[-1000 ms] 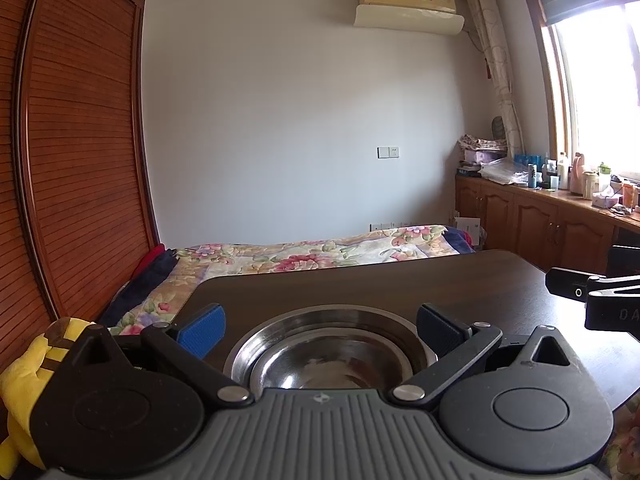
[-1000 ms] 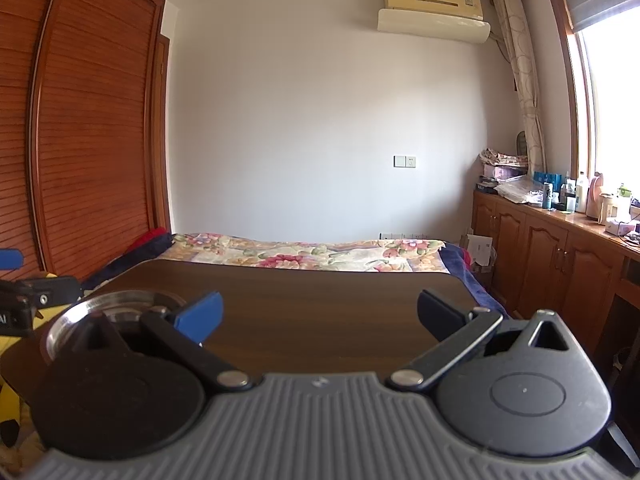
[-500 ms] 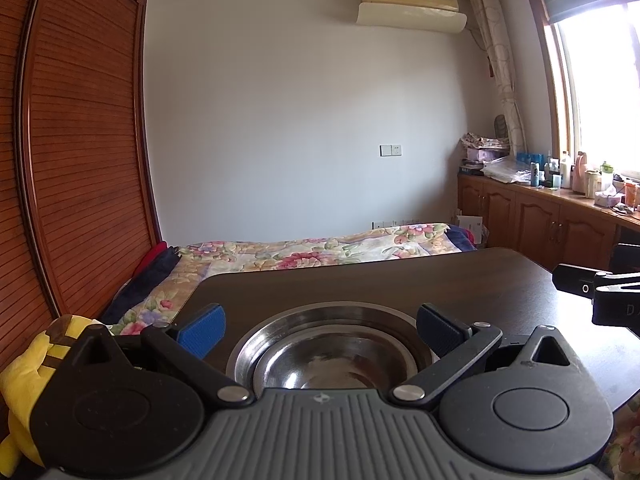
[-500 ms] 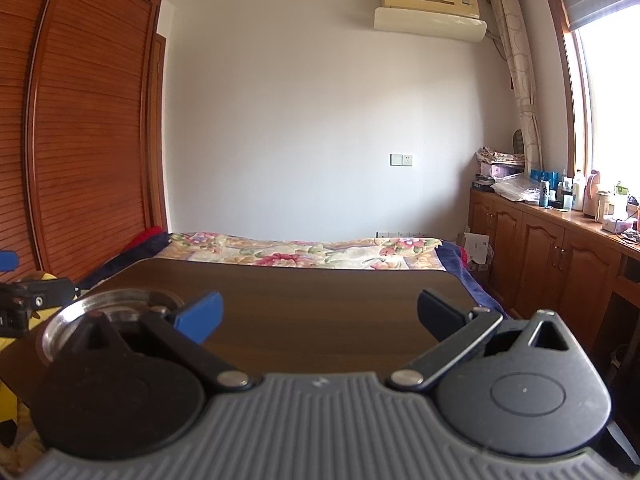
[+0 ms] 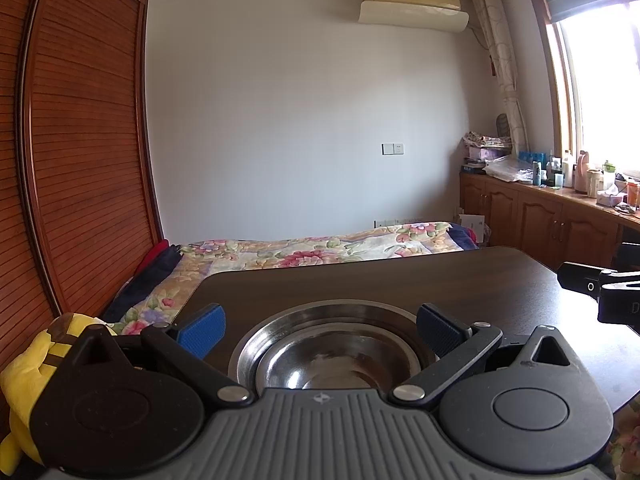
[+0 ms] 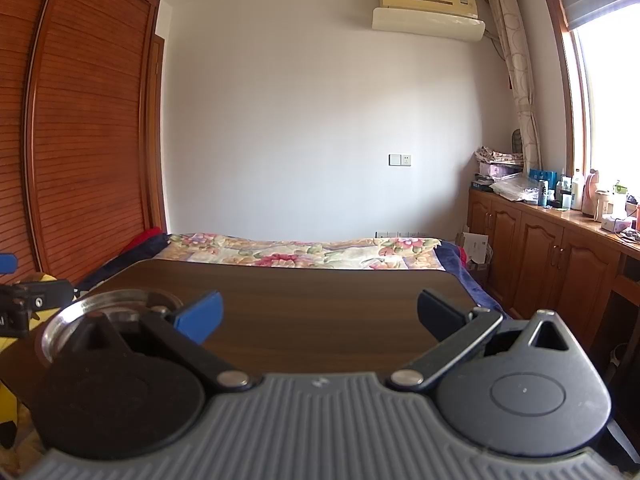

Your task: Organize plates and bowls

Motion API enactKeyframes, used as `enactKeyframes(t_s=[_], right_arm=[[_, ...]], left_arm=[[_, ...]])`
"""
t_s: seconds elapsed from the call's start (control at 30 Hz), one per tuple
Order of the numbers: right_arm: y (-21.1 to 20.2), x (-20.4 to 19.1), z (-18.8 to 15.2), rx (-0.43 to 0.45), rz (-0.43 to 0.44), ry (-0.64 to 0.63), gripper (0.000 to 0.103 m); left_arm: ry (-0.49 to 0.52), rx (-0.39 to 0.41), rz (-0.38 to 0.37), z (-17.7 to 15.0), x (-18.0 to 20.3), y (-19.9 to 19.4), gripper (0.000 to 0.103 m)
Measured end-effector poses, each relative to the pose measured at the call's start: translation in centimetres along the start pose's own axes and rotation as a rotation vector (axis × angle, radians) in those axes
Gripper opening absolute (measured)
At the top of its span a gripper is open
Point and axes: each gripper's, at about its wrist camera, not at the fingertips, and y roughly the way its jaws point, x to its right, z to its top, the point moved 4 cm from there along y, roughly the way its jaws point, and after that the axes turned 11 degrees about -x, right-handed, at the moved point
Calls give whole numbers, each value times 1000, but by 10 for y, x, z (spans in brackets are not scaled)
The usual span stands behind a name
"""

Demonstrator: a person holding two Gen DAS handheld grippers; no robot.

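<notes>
The left gripper (image 5: 320, 326) is held spread wide, nothing grasped, directly over nested steel bowls (image 5: 334, 354) near the dark table's (image 5: 360, 280) front left. The right gripper (image 6: 320, 312), also spread and empty, has the bowls (image 6: 112, 304) off to its left. The left is judged nearer. Only the left view shows 2 rims; the bowls are round, with no long axis.

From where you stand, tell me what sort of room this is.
Most likely a bedroom at home: a bed with a floral quilt, a slatted wooden wardrobe and a wall air conditioner, with a dark table holding steel bowls.
</notes>
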Motion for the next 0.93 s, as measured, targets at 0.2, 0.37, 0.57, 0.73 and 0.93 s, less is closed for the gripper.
enactKeyframes(t_s=[0.2,0.37,0.57,0.73,0.93], right_arm=[[0,0,0,-1,1,0,103],[0,0,0,-2,-1,1,103],[0,1,0,-2,-1,1,103],[0,1,-2,-5,-1,2,103],[0,2,-2,-5,-2,2,103]], left_arm=[[0,-1,-1,0,0,1,103],[-1,-3,1,-1,-1,2,103],[-3,-4,4,-1,0,1,103],[-2,-5,6,-2,0,2,103],[-2,-5,7,-2,0,2,103]])
